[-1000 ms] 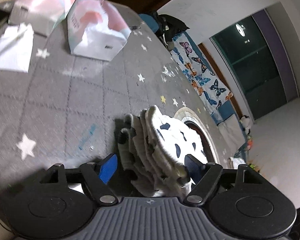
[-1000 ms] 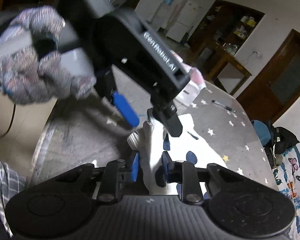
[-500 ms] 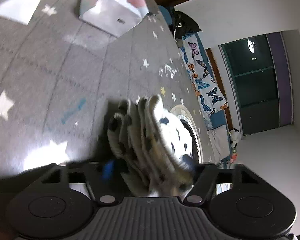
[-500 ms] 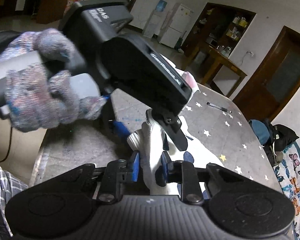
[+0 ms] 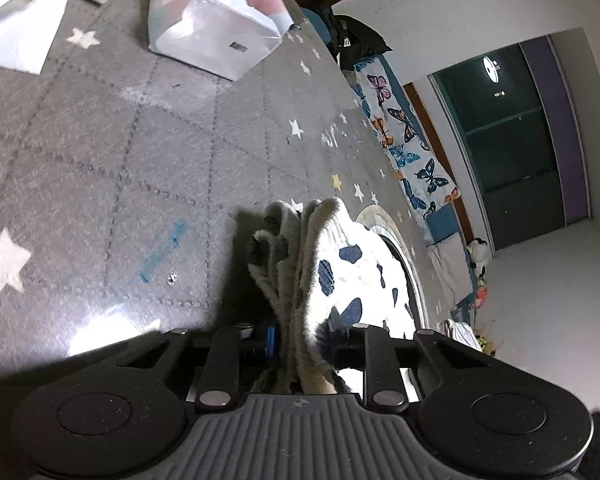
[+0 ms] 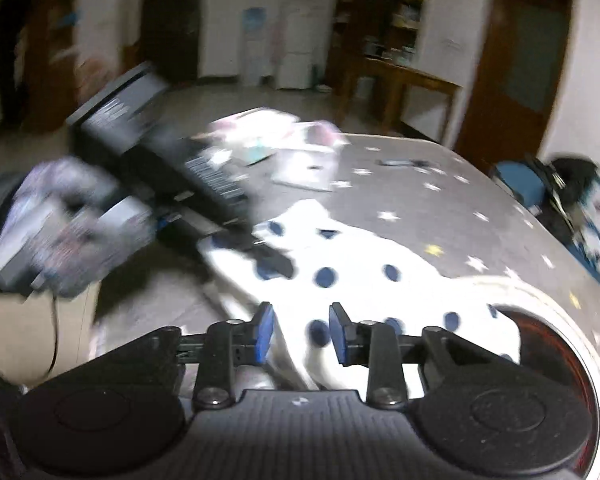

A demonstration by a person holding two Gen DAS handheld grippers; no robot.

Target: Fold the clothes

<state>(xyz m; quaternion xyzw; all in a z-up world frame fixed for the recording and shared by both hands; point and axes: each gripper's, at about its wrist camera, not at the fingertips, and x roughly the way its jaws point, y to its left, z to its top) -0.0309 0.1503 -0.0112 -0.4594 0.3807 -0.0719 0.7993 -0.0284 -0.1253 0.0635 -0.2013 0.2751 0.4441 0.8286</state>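
Handing over the fold: I am closing my left gripper [image 5: 300,336] on the bunched edge of the fleecy white garment [image 5: 340,264] with dark blue spots, lying on the grey star-printed tablecloth [image 5: 140,160]. My right gripper [image 6: 300,334] is opening, cloth apparently loose between its blue pads. Next I am needing to draw the limp pile flat.

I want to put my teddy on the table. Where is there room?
The grey starry cloth lies bare between the tissue pack and the spotted garment. It is crowded at the far edge by the pack and the paper, and near the round plate.
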